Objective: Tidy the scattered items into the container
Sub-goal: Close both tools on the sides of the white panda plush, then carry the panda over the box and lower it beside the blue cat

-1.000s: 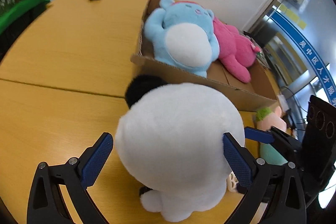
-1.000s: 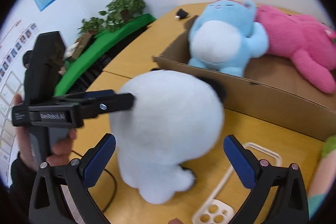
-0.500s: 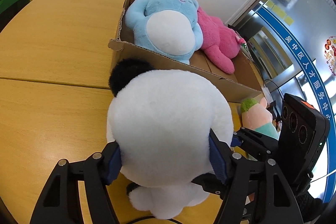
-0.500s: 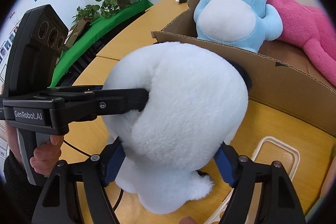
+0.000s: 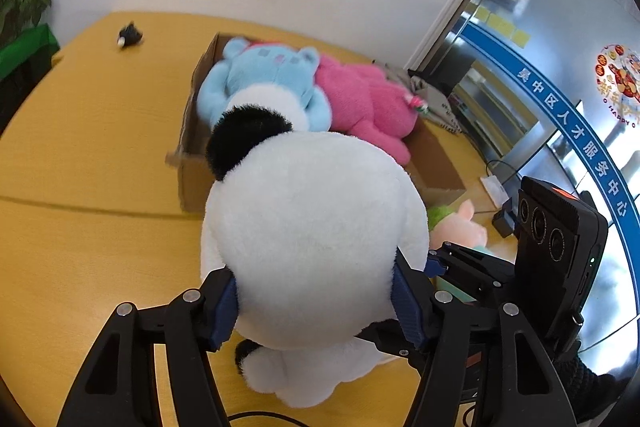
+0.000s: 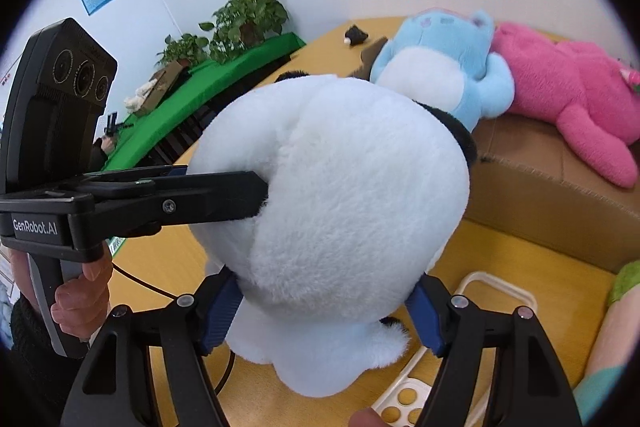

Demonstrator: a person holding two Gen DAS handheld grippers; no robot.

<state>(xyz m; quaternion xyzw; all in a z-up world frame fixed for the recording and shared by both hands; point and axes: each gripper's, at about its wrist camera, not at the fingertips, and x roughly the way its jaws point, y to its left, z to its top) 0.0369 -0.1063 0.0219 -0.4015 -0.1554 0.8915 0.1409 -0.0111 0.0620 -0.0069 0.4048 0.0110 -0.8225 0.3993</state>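
A big white plush panda with black ears fills both views; it also shows in the right wrist view. My left gripper is shut on its round head. My right gripper is shut on it from the other side. The panda hangs a little above the yellow table. Behind it stands an open cardboard box holding a blue plush and a pink plush. The box wall is close on the right in the right wrist view.
A pink and green plush lies on the table right of the panda. A white plastic tray lies under it. A small black toy sits at the table's far edge. Green-covered shelving with plants stands beyond the table.
Both grippers closed on the panda, from wide open a second ago. The panda has been lifted off the table, and the box now appears lower and farther behind it.
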